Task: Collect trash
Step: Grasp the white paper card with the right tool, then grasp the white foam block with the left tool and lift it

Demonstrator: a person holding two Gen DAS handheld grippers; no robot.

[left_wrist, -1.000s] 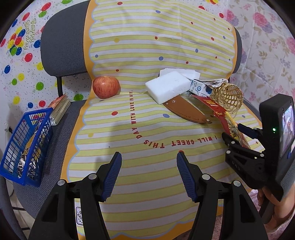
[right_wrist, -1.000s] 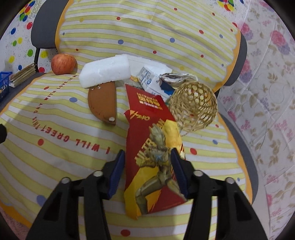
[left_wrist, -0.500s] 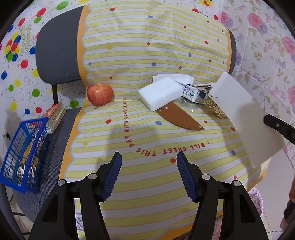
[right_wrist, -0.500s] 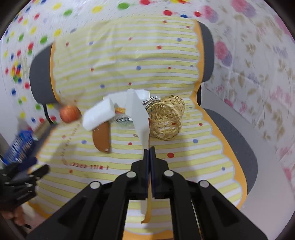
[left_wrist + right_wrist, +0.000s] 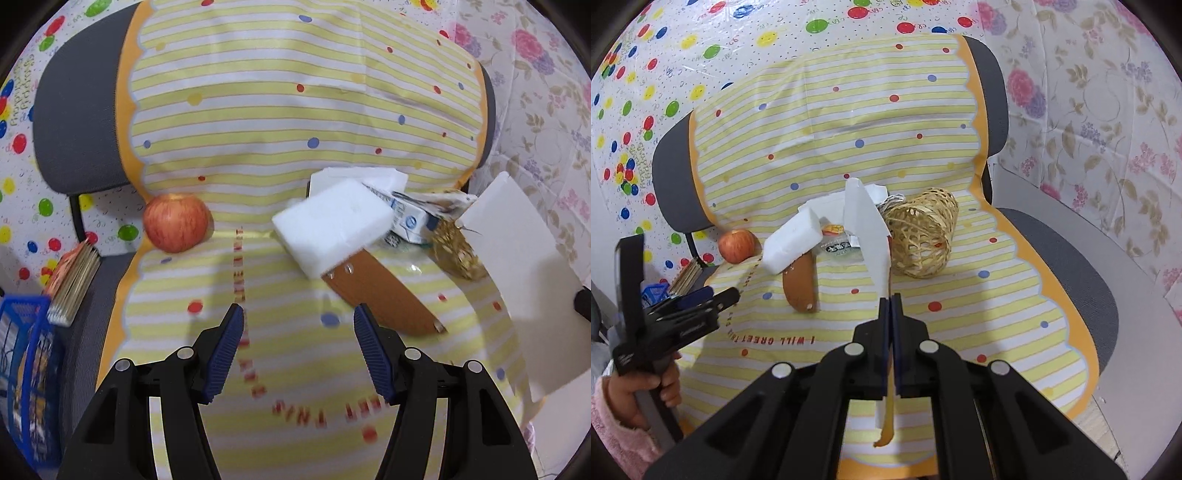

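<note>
Your right gripper point(image 5: 890, 301) is clamped on the flat wrapper point(image 5: 868, 229), left gripper point(image 5: 298, 325) spread wide, foam block point(image 5: 334, 230) and apple point(image 5: 176, 222) crowding the seat's back edge.

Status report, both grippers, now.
Right gripper shut on snack packet, lifted. Left gripper open, empty, facing foam block. Blue basket far left.

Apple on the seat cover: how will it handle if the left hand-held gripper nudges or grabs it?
The apple is round with nothing bracing it, so it will probably roll when nudged. Its skin looks smooth, so the pads may slip. It looks firm, unlikely to deform.
</note>
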